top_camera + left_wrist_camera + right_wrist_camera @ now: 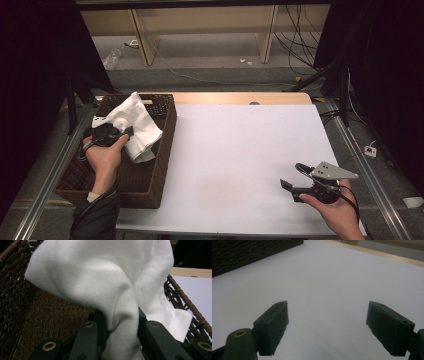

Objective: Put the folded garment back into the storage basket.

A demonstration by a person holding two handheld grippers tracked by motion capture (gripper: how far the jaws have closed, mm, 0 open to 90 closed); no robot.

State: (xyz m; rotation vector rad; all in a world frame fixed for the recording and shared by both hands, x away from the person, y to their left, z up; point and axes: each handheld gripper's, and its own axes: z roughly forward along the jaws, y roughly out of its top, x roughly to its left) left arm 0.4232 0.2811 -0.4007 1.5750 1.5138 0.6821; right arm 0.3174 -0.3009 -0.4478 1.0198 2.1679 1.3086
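Tongs in the right hand [292, 186] rest nearest, spread wide with nothing between them, low over the bare white tabletop [240, 150]. Farther left, the left tongs [107, 134] are clenched on a soft white cloth [136, 127] above the dark woven wicker basket [165, 150]. Best to lift it well clear of the rim before carrying it across.

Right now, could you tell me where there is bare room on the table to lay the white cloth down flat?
The white table top is bare from the wicker basket across to the right tongs, and up to the wooden strip at the far edge. It is crowded only at the left, where the left tongs hold the white cloth over the basket.
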